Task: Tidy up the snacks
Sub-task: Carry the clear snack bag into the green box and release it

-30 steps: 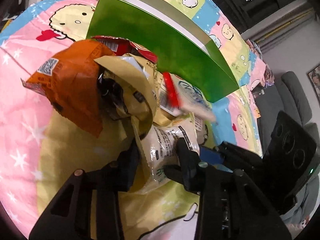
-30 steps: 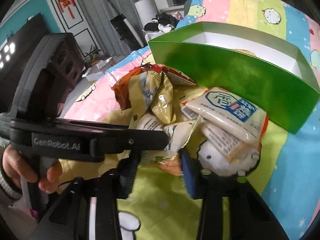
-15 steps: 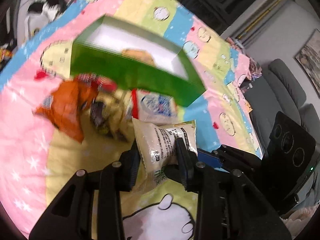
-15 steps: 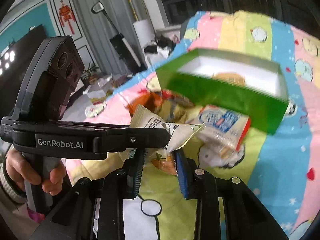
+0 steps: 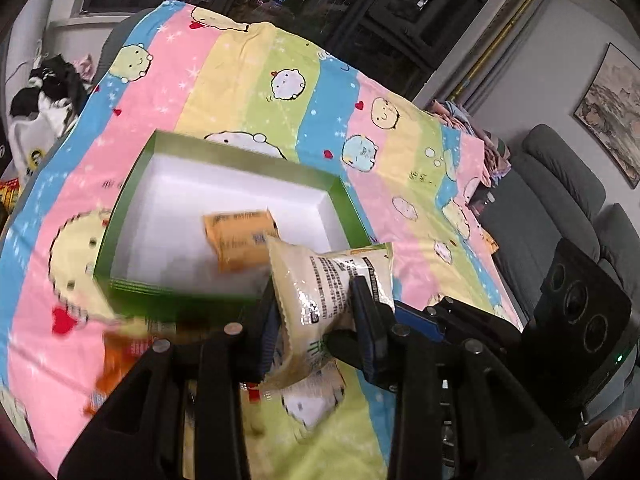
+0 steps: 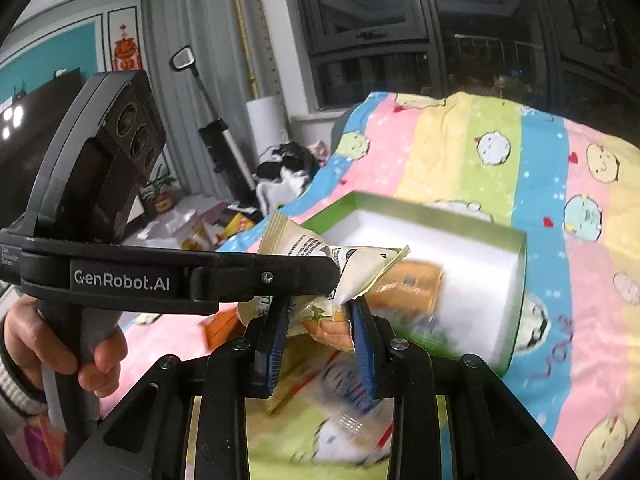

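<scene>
My left gripper (image 5: pixel 316 320) is shut on a pale yellow snack packet (image 5: pixel 324 280) and holds it in the air at the near right corner of a green box (image 5: pixel 136 280) with a white inside. One orange packet (image 5: pixel 240 240) lies in the box. My right gripper (image 6: pixel 320 328) is shut on a small packet (image 6: pixel 324 320) with orange at its end, held above the pile beside the box (image 6: pixel 516 300). The left gripper's body (image 6: pixel 180 280) crosses the right wrist view with its pale packet (image 6: pixel 316 252). Loose packets (image 6: pixel 344 392) lie blurred below.
The box and snack pile sit on a striped cartoon-print blanket (image 5: pixel 248 80). A grey sofa (image 5: pixel 560 184) stands at the right. Clothes and clutter (image 6: pixel 280 168) lie on the floor to the left, near a vacuum (image 6: pixel 216 136).
Both grippers have risen from the snack pile with their packets and moved toward the green box, whose white inside now shows from above.
</scene>
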Demonstrator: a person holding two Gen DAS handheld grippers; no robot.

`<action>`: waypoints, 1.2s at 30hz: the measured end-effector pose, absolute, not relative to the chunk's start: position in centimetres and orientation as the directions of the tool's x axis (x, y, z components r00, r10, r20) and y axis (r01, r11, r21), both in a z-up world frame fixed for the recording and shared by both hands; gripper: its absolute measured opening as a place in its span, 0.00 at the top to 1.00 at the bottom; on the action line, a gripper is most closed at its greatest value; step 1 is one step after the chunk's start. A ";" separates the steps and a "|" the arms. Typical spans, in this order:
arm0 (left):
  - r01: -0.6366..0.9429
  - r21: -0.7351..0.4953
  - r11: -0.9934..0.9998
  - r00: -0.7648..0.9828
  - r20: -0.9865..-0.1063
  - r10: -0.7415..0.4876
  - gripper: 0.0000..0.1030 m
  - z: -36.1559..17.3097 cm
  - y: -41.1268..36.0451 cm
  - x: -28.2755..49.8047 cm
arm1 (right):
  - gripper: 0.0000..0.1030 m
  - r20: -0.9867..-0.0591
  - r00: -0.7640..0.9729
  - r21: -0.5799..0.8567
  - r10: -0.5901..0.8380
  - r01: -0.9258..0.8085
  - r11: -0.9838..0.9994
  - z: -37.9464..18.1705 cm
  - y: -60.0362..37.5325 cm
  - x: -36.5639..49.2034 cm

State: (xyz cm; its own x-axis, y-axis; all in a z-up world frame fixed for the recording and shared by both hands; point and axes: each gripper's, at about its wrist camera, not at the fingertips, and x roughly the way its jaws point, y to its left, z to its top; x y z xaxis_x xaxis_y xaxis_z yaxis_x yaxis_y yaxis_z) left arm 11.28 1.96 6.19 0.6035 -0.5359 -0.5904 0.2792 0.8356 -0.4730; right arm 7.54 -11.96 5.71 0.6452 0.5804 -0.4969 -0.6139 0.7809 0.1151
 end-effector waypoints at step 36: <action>0.125 -0.345 0.930 0.651 -0.679 -0.340 0.16 4.5 3.4 13.6 | 0.43 -0.598 0.656 0.256 0.461 -0.389 0.885 2.6 -18.0 12.1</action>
